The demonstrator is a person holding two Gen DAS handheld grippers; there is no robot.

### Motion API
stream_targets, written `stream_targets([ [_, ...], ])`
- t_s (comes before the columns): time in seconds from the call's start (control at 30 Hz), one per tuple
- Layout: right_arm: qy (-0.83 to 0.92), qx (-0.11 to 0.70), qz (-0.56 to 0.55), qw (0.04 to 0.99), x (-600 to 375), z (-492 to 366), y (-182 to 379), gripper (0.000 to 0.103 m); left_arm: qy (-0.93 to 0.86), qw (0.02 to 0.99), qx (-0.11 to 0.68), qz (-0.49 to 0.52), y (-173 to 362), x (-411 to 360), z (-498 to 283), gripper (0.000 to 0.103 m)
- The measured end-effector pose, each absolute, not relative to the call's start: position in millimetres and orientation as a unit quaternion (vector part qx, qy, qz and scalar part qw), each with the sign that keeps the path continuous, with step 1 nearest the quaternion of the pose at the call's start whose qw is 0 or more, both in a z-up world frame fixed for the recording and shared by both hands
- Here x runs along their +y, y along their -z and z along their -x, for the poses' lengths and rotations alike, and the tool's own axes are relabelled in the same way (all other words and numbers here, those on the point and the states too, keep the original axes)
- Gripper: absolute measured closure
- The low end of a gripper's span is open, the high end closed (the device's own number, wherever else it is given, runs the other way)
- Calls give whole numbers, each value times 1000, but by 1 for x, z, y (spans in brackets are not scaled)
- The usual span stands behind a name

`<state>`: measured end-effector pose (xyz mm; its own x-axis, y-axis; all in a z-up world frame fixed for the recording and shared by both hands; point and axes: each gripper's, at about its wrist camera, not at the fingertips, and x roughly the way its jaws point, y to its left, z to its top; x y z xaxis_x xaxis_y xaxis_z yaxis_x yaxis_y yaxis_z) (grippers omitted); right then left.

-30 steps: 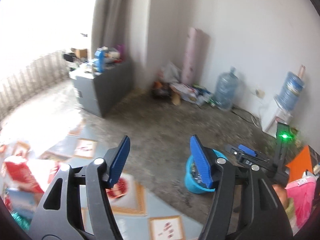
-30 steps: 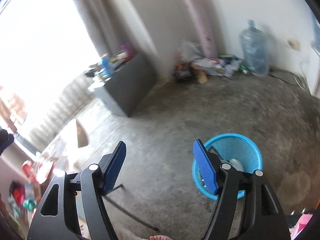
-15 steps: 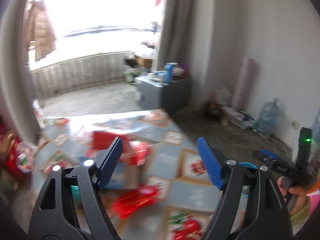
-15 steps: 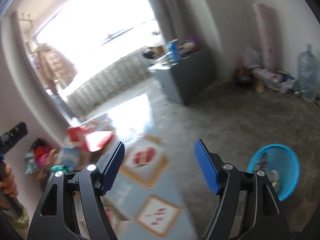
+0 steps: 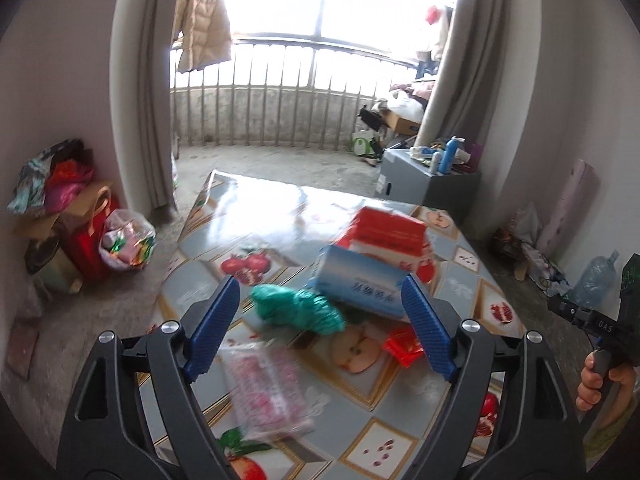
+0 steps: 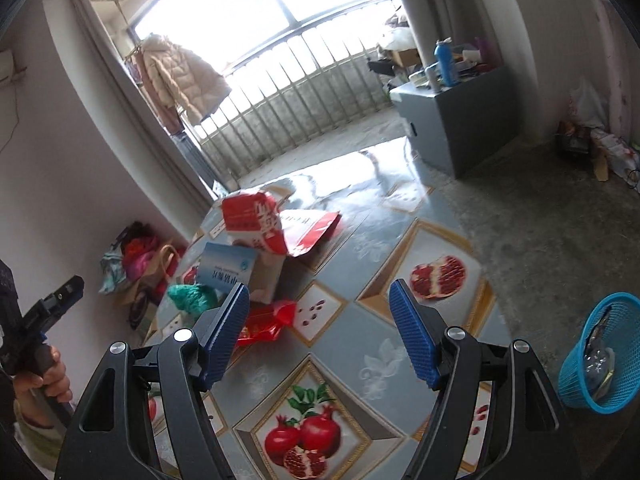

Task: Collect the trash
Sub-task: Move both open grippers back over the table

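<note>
- Both grippers have swung away from the floor and the blue basket (image 6: 604,356) and now face the fruit-patterned surface (image 5: 280,216), where the trash lies.
- Left gripper (image 5: 320,324) hangs over the litter, jaws opening and nothing between them; right gripper (image 6: 320,328) is spread wide and empty.
- Green crumpled bag (image 5: 296,308) lies mid-surface, touching the blue-and-white carton (image 5: 360,280); a red wrapper (image 5: 402,346) sits towards the right edge, a clear packet (image 5: 268,392) near the front edge.
- Best, I'd say, to lower the left gripper squarely over the green bag and pinch its bulk, clear of the carton.
</note>
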<state>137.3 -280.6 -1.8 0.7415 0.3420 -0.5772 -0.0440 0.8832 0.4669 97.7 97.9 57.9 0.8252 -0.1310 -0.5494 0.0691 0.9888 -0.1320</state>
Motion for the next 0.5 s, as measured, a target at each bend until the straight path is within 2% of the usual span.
stream_targets([
  [0.5, -143, 429, -202, 869, -218, -188, 40, 33, 32, 923, 369, 104, 23, 158, -108, 25],
])
